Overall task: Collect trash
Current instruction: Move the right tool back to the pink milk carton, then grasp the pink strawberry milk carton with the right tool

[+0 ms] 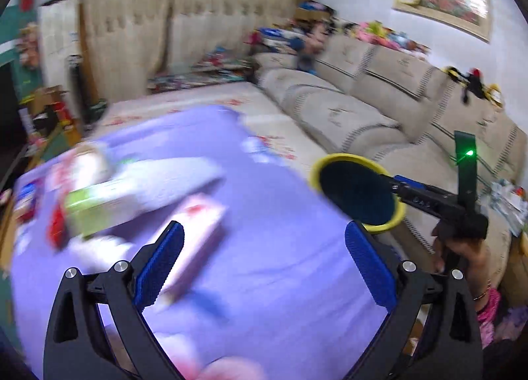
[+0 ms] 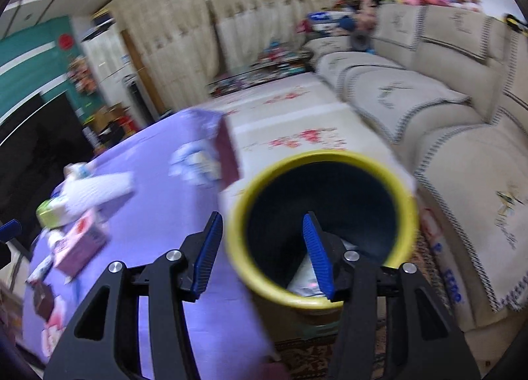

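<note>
Left wrist view: at the left of the frame, blurred trash lies on the purple-covered table (image 1: 270, 248): a green-and-white carton (image 1: 99, 205), and just right of it a pink-and-white box (image 1: 198, 235). At lower centre the left gripper (image 1: 264, 261) has its blue fingers (image 1: 161, 264) spread wide with nothing between them, only purple cloth showing in the gap. Right of centre the yellow-rimmed bin (image 1: 359, 195), dark inside, is carried by the right gripper's black body, with a hand (image 1: 462, 248) below it at the right edge; a beige sofa (image 1: 363, 109) fills the upper right. Right wrist view: at the left, more blurred packets lie on the table, among them a white wrapper (image 2: 95, 192) and a pink box (image 2: 82, 244). Right of centre the right gripper (image 2: 264, 254) pinches the bin's near wall, one finger outside the rim at lower centre and the other inside the opening. The bin tilts its mouth toward the camera; at its bottom lies a crumpled silvery-white wrapper (image 2: 305, 281), partly hidden by the inner finger.
</note>
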The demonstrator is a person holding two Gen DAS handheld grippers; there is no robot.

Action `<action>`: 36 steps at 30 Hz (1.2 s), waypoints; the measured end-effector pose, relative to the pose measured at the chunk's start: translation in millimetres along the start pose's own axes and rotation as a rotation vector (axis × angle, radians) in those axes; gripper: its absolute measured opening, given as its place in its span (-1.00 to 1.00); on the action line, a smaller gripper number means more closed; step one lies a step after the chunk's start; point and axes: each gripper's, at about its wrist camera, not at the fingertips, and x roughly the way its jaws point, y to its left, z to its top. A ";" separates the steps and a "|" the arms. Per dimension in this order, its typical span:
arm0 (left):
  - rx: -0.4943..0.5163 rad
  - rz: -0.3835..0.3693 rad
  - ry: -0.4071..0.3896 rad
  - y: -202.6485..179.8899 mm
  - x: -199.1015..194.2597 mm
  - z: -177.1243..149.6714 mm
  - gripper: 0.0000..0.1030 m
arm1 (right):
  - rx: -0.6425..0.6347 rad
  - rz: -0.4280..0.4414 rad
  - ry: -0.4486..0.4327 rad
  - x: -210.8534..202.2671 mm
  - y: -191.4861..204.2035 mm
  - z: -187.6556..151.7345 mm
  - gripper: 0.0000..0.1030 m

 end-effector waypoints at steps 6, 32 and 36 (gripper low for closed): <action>-0.089 0.136 -0.055 77.4 -59.7 -43.1 0.88 | -0.150 0.147 0.066 17.1 92.3 -7.7 -0.05; -0.208 0.229 -0.083 139.4 -100.6 -86.4 0.90 | -0.429 0.220 0.204 62.7 281.4 -79.5 -0.02; -0.215 0.218 -0.080 140.4 -96.0 -84.2 0.90 | -0.429 0.196 0.197 59.9 265.7 -74.3 -0.02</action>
